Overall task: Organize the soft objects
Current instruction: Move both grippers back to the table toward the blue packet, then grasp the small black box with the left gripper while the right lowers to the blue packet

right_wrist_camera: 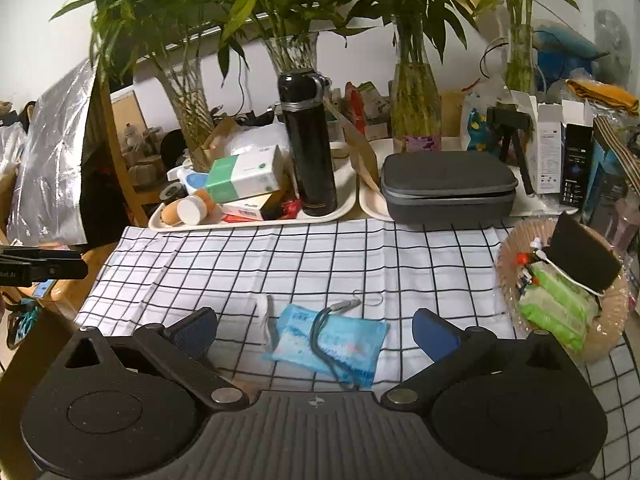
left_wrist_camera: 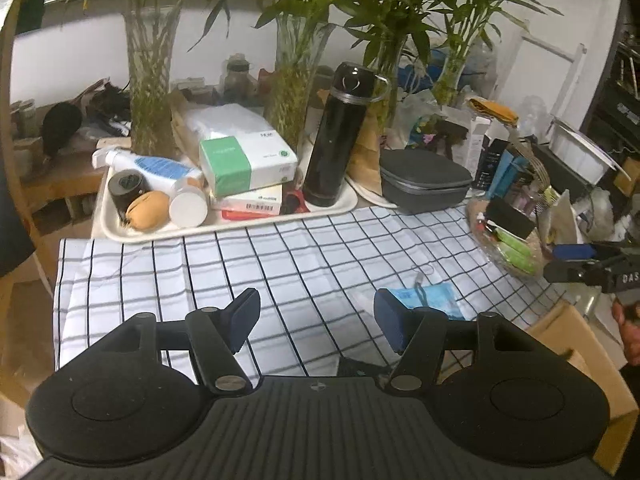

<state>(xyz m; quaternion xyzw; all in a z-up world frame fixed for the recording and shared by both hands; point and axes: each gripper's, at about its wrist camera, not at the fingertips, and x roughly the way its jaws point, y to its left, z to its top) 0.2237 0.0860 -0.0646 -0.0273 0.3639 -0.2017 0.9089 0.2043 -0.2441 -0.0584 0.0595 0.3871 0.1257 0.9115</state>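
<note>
Blue packet (right_wrist_camera: 330, 344) | on checked cloth (right_wrist_camera: 280, 264) | between open right jaws, seemingly untouched

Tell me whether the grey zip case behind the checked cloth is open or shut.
Shut. The grey zip case lies flat with its lid down all round; the seam line runs unbroken along its front, with no gap visible.

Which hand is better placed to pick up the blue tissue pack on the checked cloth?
Right. The blue tissue pack lies just ahead between the open right tool; the left tool sits off to its side.
</note>
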